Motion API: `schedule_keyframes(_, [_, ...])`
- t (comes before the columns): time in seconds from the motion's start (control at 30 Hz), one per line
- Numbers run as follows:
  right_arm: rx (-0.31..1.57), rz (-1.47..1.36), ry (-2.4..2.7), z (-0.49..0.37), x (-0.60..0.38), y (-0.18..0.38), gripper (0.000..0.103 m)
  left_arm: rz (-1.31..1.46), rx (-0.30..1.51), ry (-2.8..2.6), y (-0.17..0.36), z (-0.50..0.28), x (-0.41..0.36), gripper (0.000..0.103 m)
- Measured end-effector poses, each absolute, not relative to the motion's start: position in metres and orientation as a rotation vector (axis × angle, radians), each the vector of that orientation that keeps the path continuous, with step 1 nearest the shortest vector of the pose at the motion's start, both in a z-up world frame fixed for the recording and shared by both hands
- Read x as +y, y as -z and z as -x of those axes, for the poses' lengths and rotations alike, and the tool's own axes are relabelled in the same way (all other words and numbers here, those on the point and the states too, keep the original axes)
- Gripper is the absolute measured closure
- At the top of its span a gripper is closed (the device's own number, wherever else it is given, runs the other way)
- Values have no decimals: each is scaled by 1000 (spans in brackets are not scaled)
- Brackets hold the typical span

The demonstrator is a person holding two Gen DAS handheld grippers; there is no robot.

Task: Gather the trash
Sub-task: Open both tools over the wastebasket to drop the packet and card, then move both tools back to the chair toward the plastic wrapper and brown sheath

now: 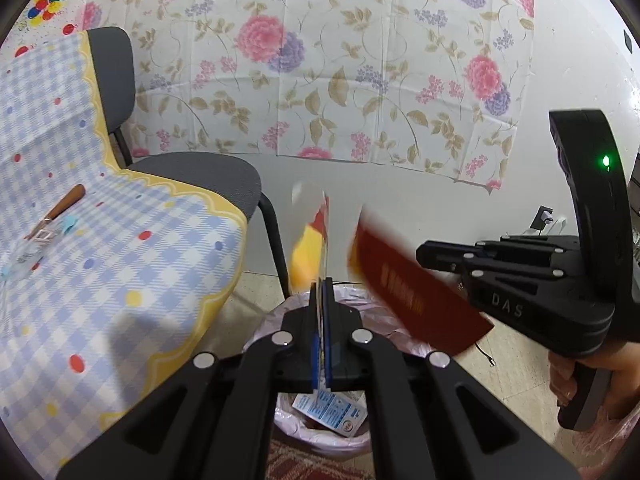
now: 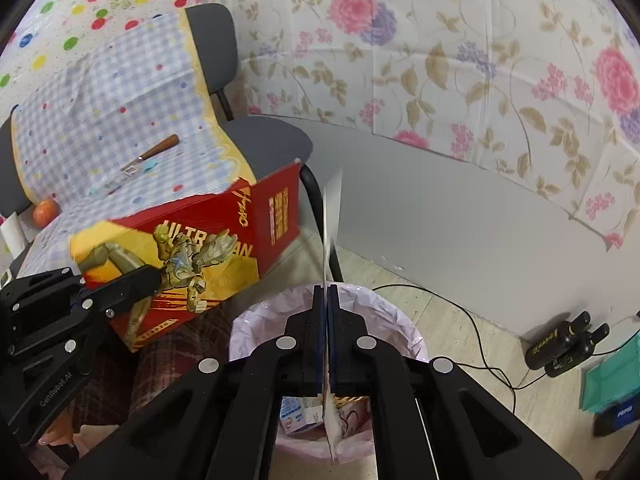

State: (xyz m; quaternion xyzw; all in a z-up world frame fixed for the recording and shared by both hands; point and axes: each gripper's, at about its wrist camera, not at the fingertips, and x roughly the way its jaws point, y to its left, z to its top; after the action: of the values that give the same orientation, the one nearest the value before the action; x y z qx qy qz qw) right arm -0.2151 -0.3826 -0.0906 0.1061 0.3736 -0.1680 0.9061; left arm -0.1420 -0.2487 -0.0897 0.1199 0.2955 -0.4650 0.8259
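Note:
My left gripper (image 1: 322, 284) is shut on the red and yellow toy box (image 2: 192, 248), which I see edge-on in the left wrist view and face-on in the right wrist view, where the left gripper (image 2: 144, 276) grips its lower edge. My right gripper (image 2: 328, 290) is shut on a flat dark red piece of cardboard (image 1: 416, 292) with gold lettering; in its own view this cardboard (image 2: 332, 216) shows only as a thin edge. Both pieces hang over the waste bin with a pink liner (image 2: 256, 320), whose rim (image 1: 272, 320) lies just below the fingers. A blue and white packet (image 1: 332, 408) lies inside.
A grey chair (image 1: 224, 176) with a blue checked cloth (image 1: 120, 264) stands left of the bin; a wooden-handled knife (image 2: 158, 150) and an orange fruit (image 2: 46, 212) rest there. Cables (image 2: 472, 320), two black bottles (image 2: 560, 344) and a teal box (image 2: 612, 380) sit on the floor at right.

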Motion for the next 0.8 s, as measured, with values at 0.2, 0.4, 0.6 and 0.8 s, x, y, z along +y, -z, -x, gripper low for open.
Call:
schedule_keyframes(0.2, [773,-245,358,216,-392,101,76,-225,671,957,100,126,-252,52])
schedule_keyframes(0.4, [741,-253,339,214,-391,85,76,-189,661,868,85,110,-227,52])
schedule_keyframes(0.6, [692,-216,277,204,-370,53,75,-170,627,777,65,101,-196,51])
schedule_keyframes(0.8, [658,-164,220,173,-351,34,70,-111,594,670,46,79,-158,46])
